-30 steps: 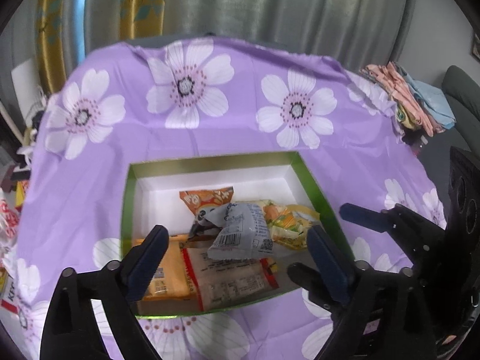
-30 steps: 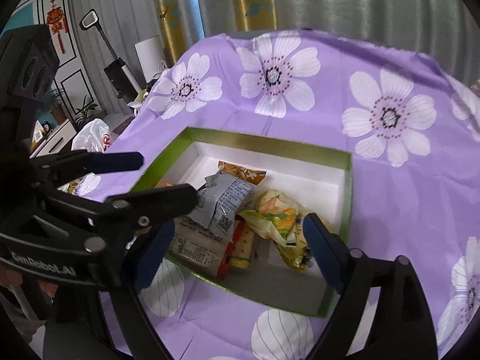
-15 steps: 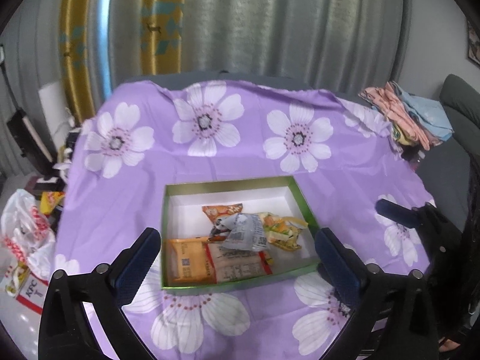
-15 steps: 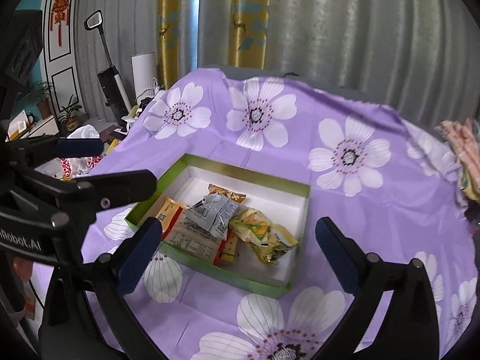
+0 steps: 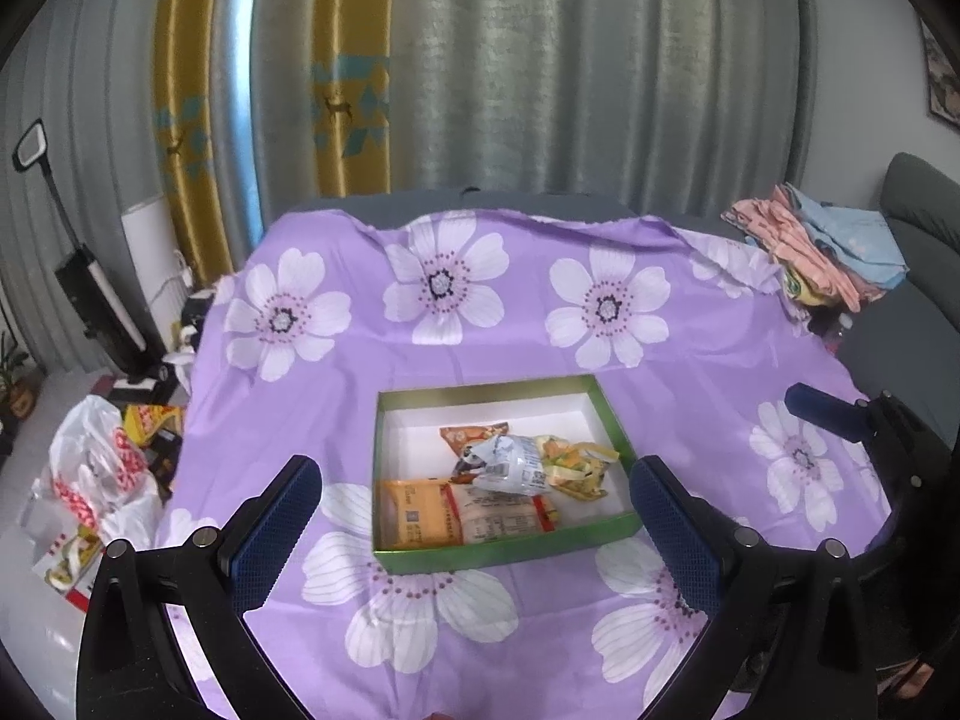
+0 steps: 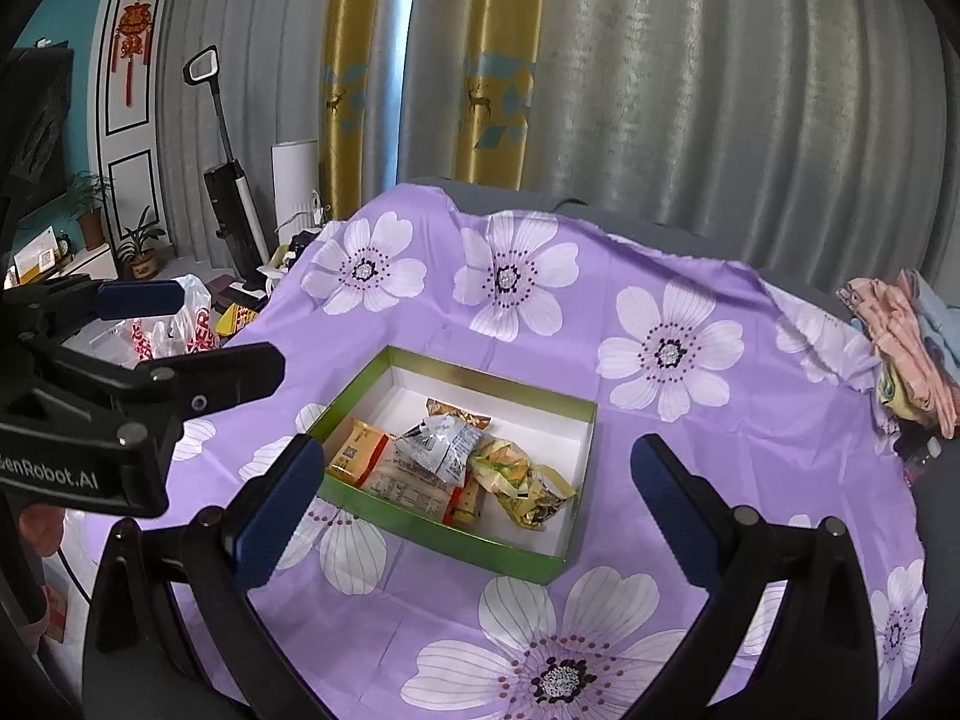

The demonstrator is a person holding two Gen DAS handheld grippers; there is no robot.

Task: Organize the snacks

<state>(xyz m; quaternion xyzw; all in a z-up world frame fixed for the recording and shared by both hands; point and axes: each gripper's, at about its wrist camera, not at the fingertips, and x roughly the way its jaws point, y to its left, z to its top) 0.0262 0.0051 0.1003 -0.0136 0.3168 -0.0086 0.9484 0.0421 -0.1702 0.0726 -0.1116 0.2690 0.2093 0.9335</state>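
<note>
Left wrist view: both grippers spread wide and empty above the table, snacks sitting in the green box.
Nearest, left gripper [image 5: 474, 531]: jaws at full spread, just been opening, nothing between the pads, touching nothing. Right gripper [image 6: 471, 507] likewise: full spread, just been opening, empty. In the right wrist view the left gripper's body reads "GenRobot.AI". Beyond the fingertips the green box [image 5: 504, 549], white inside, rests on the purple flower cloth [image 5: 420, 648]. Snacks lie toward its near half: orange packet [image 5: 417, 510] at near left, pale printed-label packet [image 5: 501, 513] touching it, silver pouch [image 5: 510, 465] on top with barcode and QR code, text too small to read, yellow-green wrapper [image 5: 576, 462] at right. Further off, folded clothes [image 5: 822, 252] at the far right edge; grey and gold curtains [image 5: 540, 72] behind.
</note>
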